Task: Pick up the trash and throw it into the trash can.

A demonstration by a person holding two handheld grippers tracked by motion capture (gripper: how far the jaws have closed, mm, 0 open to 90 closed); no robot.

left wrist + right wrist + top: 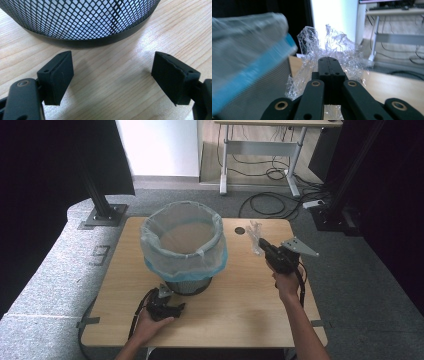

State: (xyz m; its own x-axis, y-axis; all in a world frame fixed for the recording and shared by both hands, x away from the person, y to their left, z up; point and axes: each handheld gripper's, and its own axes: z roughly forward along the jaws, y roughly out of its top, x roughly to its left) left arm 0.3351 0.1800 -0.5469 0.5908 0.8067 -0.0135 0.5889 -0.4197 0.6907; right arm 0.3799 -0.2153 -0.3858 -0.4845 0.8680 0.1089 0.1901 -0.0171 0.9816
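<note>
Because the crumpled clear plastic film (332, 50) is light, soft and slippery, the right gripper (261, 243) fingers clamp its bunched middle, beside the lined mesh wastebasket (184, 245); left gripper (112, 77) fingers stand wide, empty.

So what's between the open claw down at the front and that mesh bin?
Just bare wooden table. In the left gripper view, the left gripper has its jaws apart, and nothing but wood lies between them and the mesh bin.

I am reading one mark: a dark "9" (101, 255) showing on the grey floor (55, 270) left of the table (240, 305).
</note>
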